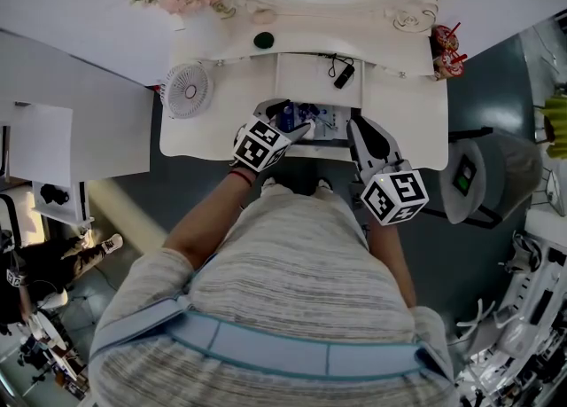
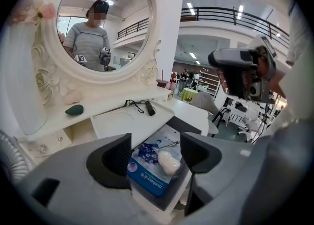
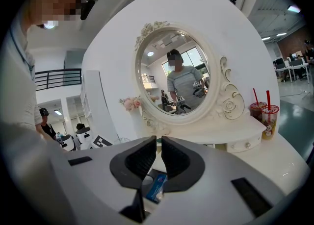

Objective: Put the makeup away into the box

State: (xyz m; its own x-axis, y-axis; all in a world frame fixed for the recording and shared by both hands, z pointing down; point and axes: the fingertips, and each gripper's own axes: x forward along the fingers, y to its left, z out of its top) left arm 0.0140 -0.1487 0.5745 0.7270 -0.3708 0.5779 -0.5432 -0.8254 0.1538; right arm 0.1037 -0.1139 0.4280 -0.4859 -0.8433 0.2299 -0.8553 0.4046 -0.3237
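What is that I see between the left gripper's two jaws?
In the left gripper view: a blue packet with a pale egg-shaped sponge on it, lying in the open drawer beyond the parted jaws of the left gripper, untouched.

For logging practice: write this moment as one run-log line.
left claw: open over drawer | sponge: lying on blue packet in drawer | right claw: shut, empty
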